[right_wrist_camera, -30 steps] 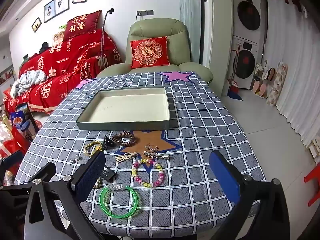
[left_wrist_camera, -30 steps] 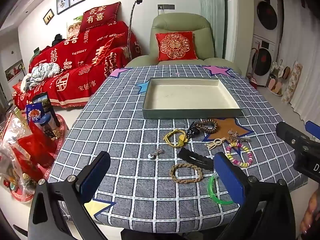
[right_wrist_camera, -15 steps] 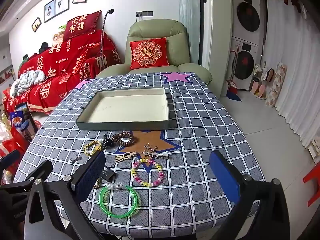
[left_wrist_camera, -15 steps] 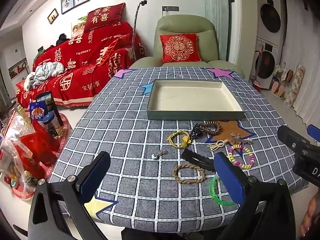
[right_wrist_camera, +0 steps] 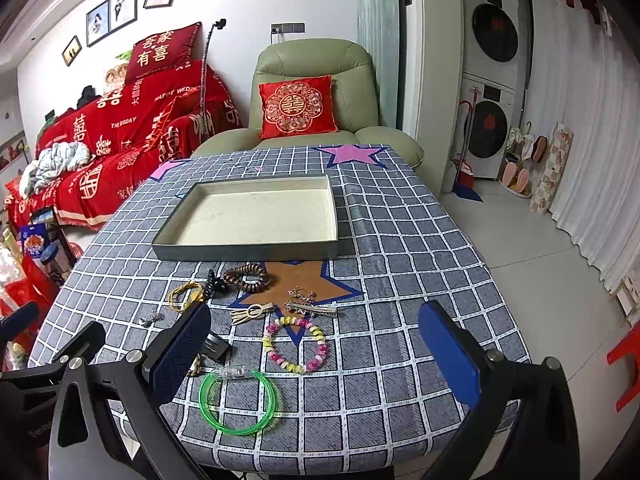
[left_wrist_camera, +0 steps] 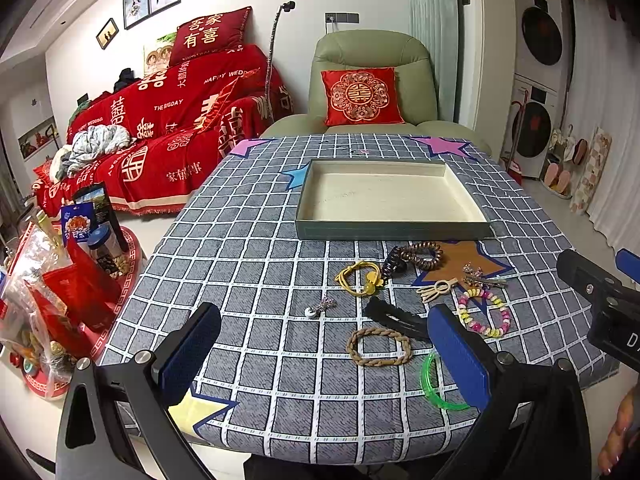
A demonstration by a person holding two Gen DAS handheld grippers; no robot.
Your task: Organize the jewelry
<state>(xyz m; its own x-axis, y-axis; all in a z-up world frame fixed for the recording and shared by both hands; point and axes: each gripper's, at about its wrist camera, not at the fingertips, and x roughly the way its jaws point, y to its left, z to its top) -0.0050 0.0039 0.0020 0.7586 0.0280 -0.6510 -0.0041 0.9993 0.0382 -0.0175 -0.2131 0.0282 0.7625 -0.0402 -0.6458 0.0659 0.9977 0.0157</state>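
Both jaws gape empty; the green ring lies low-centre between the right gripper jaws, nearer than left gripper.

White lettering is carried by the red sofa cover, far off to the left beyond the left gripper: "HAPPY WED…", "THEBIGDAY", the double-happiness sign and "家有喜事". "喜家有喜" is read in gold on the red pillow set on top of it. A gold double-happiness sign is shown on the red cushion in the armchair, straight ahead past the tray. Smaller print cannot be read.
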